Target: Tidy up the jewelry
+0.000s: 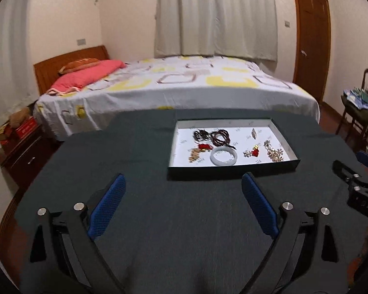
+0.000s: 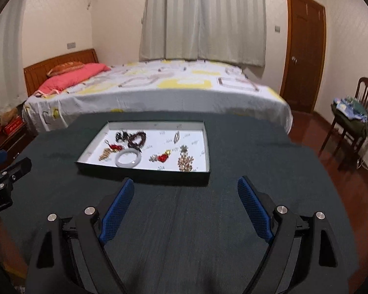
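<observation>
Ahead of my left jaws [image 1: 184, 203], which stand wide apart over bare dark cloth, a shallow card tray [image 1: 294, 163] gathers the jewelry: a smooth pale bangle [image 1: 223, 158], beaded cords. Ahead-left of my right jaws [image 2: 185, 204], equally spread and empty, that tray [image 2: 144, 177] sits on the tabletop [image 2: 269, 171], glinting chains heaped inside.

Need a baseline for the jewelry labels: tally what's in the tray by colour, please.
White or pale bangle: 1
Dark bead strands, including the black cluster: 2
Red pieces, the tasselled charm and the heart: 2
Gold or silver metal pieces: 4
Total: 9, all inside the tray; small ones are blurred, so approximate.
</observation>
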Available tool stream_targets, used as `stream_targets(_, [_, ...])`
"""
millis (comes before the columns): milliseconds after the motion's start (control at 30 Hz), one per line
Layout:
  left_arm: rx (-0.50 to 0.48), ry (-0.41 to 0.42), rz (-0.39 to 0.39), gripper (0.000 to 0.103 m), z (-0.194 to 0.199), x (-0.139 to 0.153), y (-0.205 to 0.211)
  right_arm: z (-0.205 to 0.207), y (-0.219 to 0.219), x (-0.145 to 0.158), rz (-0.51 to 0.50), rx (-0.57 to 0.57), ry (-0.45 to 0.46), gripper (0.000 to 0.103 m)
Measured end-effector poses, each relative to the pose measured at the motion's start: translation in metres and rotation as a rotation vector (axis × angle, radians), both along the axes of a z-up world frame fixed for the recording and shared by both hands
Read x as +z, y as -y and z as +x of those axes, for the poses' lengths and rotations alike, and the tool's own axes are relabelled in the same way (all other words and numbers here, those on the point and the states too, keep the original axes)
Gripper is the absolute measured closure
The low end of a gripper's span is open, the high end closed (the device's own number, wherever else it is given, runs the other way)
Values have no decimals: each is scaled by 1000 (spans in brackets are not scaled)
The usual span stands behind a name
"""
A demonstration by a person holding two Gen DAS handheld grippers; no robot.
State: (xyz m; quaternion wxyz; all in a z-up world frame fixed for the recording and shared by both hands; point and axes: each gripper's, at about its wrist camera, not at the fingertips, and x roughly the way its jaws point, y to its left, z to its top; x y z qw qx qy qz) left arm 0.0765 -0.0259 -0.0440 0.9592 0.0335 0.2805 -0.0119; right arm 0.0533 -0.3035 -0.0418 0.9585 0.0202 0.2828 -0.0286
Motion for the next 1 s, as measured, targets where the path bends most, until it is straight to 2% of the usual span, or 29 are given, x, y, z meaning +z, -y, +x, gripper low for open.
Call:
stream_targets(200, [55, 55, -39, 9, -51, 25, -24, -44, -1, 39, 1, 1, 92, 19])
stream_targets(433, [59, 112, -84, 8, -90, 51, -37, -72, -14, 58, -23, 20, 143, 19])
stream_targets(733, [28, 164, -80, 8, -109, 69, -31, -88, -16, 66, -22, 21, 180, 18])
stream_targets(1000, [24, 158, -79, 8, -108, 69, -30, -90, -17, 66, -20, 24, 185, 18])
